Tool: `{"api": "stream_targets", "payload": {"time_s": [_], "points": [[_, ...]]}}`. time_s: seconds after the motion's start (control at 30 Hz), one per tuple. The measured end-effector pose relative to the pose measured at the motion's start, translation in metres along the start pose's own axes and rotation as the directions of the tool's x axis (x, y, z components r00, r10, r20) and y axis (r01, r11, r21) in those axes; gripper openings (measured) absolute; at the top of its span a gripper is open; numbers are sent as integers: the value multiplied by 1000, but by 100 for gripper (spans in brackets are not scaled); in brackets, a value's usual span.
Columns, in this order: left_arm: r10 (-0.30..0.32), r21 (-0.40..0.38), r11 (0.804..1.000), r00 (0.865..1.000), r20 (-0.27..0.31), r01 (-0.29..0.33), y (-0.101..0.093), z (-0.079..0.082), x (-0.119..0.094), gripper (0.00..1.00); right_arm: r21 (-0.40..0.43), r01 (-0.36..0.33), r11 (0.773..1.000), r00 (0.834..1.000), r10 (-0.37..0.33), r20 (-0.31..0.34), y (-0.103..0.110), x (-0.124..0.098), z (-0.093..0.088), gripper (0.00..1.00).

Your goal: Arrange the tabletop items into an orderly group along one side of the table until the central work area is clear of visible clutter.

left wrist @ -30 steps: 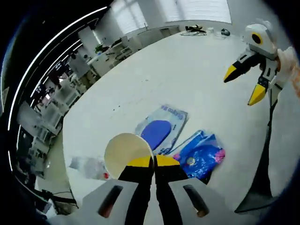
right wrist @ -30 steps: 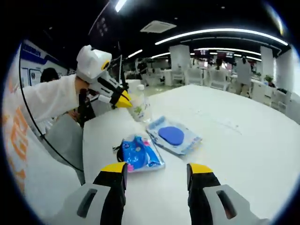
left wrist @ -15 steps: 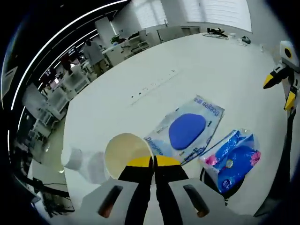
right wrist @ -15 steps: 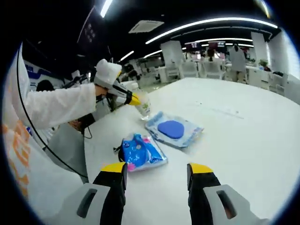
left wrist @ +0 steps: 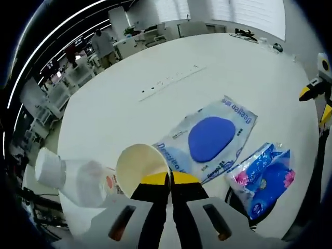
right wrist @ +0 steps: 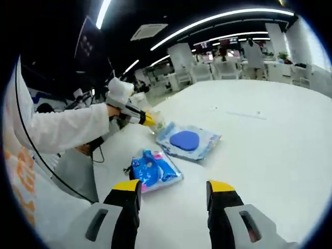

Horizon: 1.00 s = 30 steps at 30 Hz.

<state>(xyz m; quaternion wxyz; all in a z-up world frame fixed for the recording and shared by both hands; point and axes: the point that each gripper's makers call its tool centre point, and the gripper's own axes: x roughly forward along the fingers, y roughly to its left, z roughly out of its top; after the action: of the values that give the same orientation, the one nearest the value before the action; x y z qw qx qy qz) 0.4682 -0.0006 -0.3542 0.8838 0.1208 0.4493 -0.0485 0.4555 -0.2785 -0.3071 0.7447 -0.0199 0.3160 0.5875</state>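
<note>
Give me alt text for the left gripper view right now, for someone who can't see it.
The left gripper, jaws shut on the rim of a cream paper cup, hangs over a white table. A clear plastic bottle lies on its side left of the cup; a flat packet with a blue oval and a blue-and-pink packet lie to the right.

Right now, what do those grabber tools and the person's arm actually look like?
Each gripper is light grey plastic with two black jaws capped in yellow. The right gripper has dark slots in its grey base, as does the left gripper. In the right gripper view the left one has a white boxy body, and a thin black cable hangs beside a long white sleeve. White clothing at that view's edge bears orange markings.
</note>
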Motion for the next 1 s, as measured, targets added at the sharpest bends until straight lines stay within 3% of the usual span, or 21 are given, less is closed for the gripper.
{"api": "stream_targets", "payload": {"time_s": [0.27, 0.33, 0.47, 0.53, 0.77, 0.87, 1.0], "points": [[2, -41, 999, 1000, 22, -2, -1, 2, 2, 2, 24, -2, 1000, 1000, 3, -5, -3, -1, -6, 51], [41, -20, 999, 999, 2, -41, 2, -2, -3, 14, 33, -5, 999, 1000, 6, -3, -3, -1, -6, 51], [66, -122, 991, 994, 85, -56, 11, 5, -10, 37, 68, -10, 998, 1000, 10, 0, -4, -2, -8, 50], [94, -132, 988, 991, 98, -81, 12, 5, -19, 46, 90, -14, 996, 1000, 13, 11, -4, -3, -8, 50], [135, -197, 975, 979, 154, -104, -4, 0, -56, 61, 125, -9, 992, 999, 3, 44, -6, -7, -4, 53], [136, -200, 974, 979, 154, -103, -3, -15, -62, 62, 135, -7, 991, 998, -2, 60, -6, -10, -1, 53], [140, -268, 959, 974, 179, -89, -12, -17, -74, 65, 144, -9, 989, 997, -2, 74, -4, -14, -4, 54]]}}
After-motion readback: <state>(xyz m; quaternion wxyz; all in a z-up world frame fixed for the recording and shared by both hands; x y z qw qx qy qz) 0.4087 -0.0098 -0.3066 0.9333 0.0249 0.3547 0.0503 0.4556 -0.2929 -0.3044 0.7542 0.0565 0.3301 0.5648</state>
